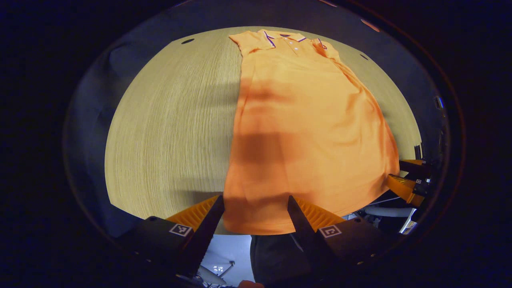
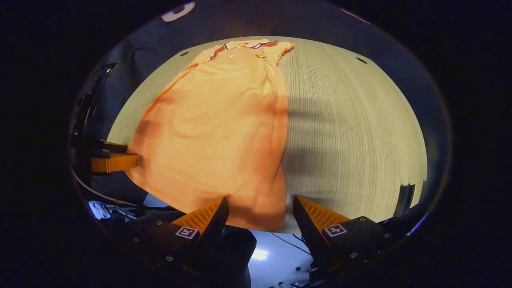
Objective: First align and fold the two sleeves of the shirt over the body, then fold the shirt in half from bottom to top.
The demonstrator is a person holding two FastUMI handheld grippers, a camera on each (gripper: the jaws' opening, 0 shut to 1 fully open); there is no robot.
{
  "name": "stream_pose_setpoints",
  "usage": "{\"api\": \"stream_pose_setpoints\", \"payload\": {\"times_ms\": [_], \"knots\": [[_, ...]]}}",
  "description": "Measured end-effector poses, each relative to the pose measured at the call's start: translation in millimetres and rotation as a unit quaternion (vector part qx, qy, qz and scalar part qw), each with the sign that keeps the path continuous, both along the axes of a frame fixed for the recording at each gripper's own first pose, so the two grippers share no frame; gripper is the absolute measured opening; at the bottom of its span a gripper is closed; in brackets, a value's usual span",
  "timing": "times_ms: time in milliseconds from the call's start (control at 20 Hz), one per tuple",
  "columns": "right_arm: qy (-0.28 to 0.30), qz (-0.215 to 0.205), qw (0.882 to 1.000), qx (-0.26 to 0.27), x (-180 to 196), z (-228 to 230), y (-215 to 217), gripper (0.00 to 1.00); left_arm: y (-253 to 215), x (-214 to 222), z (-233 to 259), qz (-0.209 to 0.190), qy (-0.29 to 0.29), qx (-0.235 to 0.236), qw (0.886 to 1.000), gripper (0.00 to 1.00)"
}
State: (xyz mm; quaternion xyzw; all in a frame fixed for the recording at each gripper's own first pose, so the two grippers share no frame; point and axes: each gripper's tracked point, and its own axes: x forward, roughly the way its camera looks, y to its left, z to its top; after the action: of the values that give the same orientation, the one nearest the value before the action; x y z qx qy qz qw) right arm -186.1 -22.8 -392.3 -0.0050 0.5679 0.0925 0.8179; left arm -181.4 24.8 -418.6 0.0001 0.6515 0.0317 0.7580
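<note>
An orange polo shirt [image 1: 304, 120] lies flat and lengthwise on the wooden table [image 1: 172, 128], collar [image 1: 286, 37] at the far end and hem at the near edge. My left gripper [image 1: 253, 203] stands open at the hem's left corner, the cloth lying between its fingers without being pinched. In the right gripper view the same shirt [image 2: 216, 132] runs away from me. There my right gripper [image 2: 260, 204] is open at the hem's right corner. Each gripper also shows from the side in the other's view: the right gripper [image 1: 404, 180] and the left gripper [image 2: 114, 162].
Bare tabletop [image 2: 352, 132] stretches to either side of the shirt. Small dark holes [image 2: 361, 60] mark the far part of the table. Below the near edge are the floor [image 1: 234, 250] and a person's dark clothing [image 1: 276, 256].
</note>
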Motion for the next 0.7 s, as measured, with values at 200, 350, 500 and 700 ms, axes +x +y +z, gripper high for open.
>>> {"api": "stream_pose_setpoints", "payload": {"times_ms": [200, 350, 500, 700], "knots": [[0.013, 0.026, 0.999, -0.030, -6.1, -3.4, 3.6, 0.88, -4.3, -2.5, -0.2, -0.025, -0.001, 0.008, 1.000, 0.99], [0.021, 0.007, 0.999, -0.029, -9.6, -4.5, 4.4, 0.76, -7.9, -4.4, -0.6, -0.051, -0.022, 0.008, 0.998, 0.99], [0.021, -0.028, 0.999, -0.024, -7.1, -2.5, -6.1, 0.44, -14.4, -4.6, -1.5, -0.032, -0.032, 0.006, 0.999, 0.84], [0.005, -0.055, 0.998, 0.000, -3.7, -5.6, -5.5, 0.10, -29.9, -0.6, -2.7, -0.056, -0.043, 0.017, 0.997, 0.11]]}}
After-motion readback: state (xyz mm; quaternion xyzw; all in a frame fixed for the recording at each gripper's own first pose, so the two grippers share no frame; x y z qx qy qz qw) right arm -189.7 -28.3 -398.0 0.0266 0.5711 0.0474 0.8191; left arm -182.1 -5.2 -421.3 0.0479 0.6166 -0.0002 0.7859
